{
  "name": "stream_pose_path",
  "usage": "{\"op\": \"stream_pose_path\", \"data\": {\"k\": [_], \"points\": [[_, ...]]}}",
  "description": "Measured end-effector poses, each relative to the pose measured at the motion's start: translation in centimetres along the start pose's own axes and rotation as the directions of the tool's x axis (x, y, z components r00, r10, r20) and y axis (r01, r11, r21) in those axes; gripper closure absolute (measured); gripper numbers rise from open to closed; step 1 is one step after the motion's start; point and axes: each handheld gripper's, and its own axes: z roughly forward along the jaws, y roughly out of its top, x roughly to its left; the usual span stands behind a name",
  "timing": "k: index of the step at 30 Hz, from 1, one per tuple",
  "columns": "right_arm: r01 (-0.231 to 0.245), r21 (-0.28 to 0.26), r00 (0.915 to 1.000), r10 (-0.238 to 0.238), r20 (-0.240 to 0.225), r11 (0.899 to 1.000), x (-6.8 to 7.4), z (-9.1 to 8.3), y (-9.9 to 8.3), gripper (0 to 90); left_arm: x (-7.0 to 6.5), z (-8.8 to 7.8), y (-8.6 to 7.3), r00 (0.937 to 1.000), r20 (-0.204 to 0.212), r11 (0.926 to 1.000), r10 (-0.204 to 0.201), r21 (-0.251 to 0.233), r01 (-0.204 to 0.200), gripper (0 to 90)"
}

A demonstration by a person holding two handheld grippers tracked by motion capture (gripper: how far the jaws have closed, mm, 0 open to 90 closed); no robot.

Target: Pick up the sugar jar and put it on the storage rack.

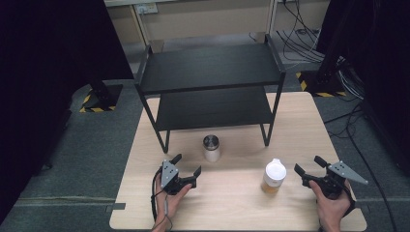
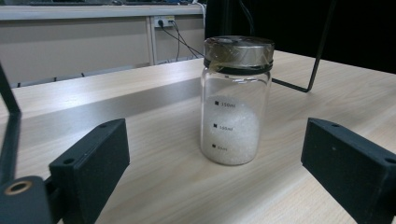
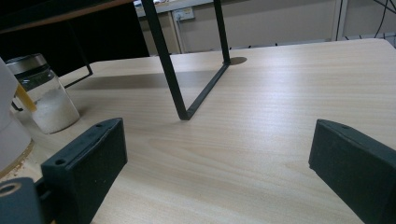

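Facing the jar (image 1: 211,148) at frame centre, the left tongs (image 1: 186,169) are held wide open and empty for a grasp; the right tongs (image 1: 310,166), equally open and empty, are kept beside the cup (image 1: 274,176).

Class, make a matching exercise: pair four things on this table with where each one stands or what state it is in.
Things:
1. glass jar
2. white-lidded bottle
3. black shelf
4. left gripper

Descriptions:
A. at the far end of the table
B. open, holding nothing
C. metal lid, white powder inside
D. near the right gripper

Pairs: 1-C, 2-D, 3-A, 4-B
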Motion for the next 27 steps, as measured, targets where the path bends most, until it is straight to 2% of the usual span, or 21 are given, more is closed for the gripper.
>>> {"op": "stream_pose_path", "data": {"k": [18, 27], "points": [[-0.004, 0.002, 1.0000, 0.004, 0.000, 1.000, 0.0, 0.0, 0.0, 4.5, -0.6, 3.5, 0.8, 0.9992, 0.041, 0.9999, -0.003, 0.014, 0.003, 6.7], [-0.008, 0.002, 1.0000, 0.008, -0.002, 1.000, -0.1, 0.0, 0.0, 4.5, -0.8, 5.2, 1.5, 0.9987, 0.049, 0.9992, 0.013, 0.038, -0.015, 6.6]]}}
